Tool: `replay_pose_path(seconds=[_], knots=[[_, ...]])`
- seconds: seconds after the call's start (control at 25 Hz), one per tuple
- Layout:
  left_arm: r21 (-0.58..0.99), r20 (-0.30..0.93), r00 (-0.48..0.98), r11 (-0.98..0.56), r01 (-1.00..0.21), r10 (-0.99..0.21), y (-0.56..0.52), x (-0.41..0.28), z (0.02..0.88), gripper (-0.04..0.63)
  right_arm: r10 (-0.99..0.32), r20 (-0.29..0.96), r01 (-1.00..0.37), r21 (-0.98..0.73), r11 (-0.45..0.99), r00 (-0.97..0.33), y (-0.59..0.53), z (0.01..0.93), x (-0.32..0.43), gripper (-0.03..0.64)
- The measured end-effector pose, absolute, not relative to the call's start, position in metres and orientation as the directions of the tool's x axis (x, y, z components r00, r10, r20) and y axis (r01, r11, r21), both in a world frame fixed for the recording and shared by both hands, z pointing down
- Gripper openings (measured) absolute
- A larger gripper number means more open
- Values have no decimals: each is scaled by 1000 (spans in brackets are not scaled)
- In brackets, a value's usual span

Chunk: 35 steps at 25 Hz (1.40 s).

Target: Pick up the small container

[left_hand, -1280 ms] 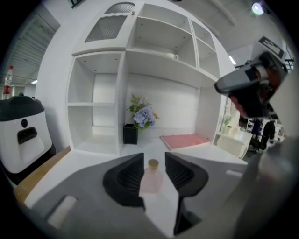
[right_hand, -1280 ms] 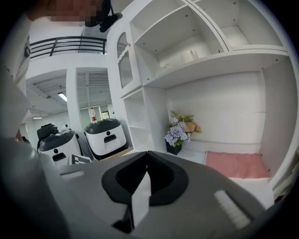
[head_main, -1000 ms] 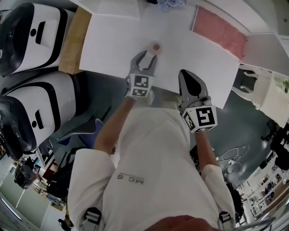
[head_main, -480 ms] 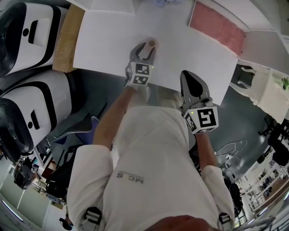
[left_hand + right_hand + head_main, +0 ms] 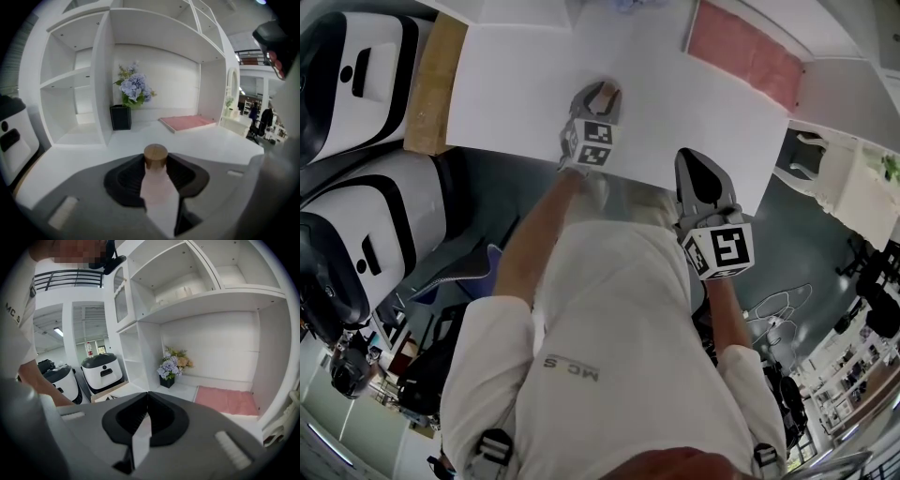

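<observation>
The small container [image 5: 157, 185] is a pale pink bottle with a brown round cap, standing upright on the white table [image 5: 516, 84]. My left gripper [image 5: 155, 161] reaches over the table's near part, and its jaws are closing on the bottle, with the dark pads against its sides. In the head view the small container [image 5: 602, 93] shows as a small brown spot between the left gripper's [image 5: 601, 87] fingers. My right gripper [image 5: 695, 157] hovers at the table's near edge, to the right, shut with nothing in it. Its jaw tips meet in the right gripper [image 5: 147, 394] view.
A pink mat [image 5: 741, 52] lies at the table's back right. A black vase with flowers [image 5: 123, 115] stands against the back wall under white shelves. A wooden board [image 5: 431, 84] borders the table's left side, with white and black machines [image 5: 366, 56] beyond.
The left gripper has moved forward until the container came between its fingers, and its jaws have narrowed around it. The right gripper has stayed in place.
</observation>
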State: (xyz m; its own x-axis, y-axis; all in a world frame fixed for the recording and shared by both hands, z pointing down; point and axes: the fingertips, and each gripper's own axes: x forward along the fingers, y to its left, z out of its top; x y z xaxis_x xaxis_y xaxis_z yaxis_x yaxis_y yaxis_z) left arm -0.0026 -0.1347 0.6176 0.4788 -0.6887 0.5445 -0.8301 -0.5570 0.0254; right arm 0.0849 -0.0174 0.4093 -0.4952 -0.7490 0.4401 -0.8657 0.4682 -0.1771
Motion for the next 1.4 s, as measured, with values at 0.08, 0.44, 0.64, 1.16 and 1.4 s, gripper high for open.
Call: replay_pose_path(seconds=[0.08,0.44,0.64,1.16,1.4], knots=[[37,548,480,-554,-832,-685,-135,-2,616,140,-751,440,-868,-181,463,-493,-18,408,86,-2],[36,549,470,-541,-840,-691,-135,-7,612,140,-760,423,-867,-172,468,-494,-20,402,83,-2],[51,544,444,-500,-865,-712,-125,-13,588,140,-776,409,-875,-172,452,-481,-18,395,85,-2],[65,500,480,-522,-851,-720,-89,-17,514,140,-785,360,-863,-175,474,-504,-4,382,81,-2],[57,471,498,-539,-841,-728,-71,-26,472,140,-792,348,-865,-182,467,-501,-2,377,83,-2]])
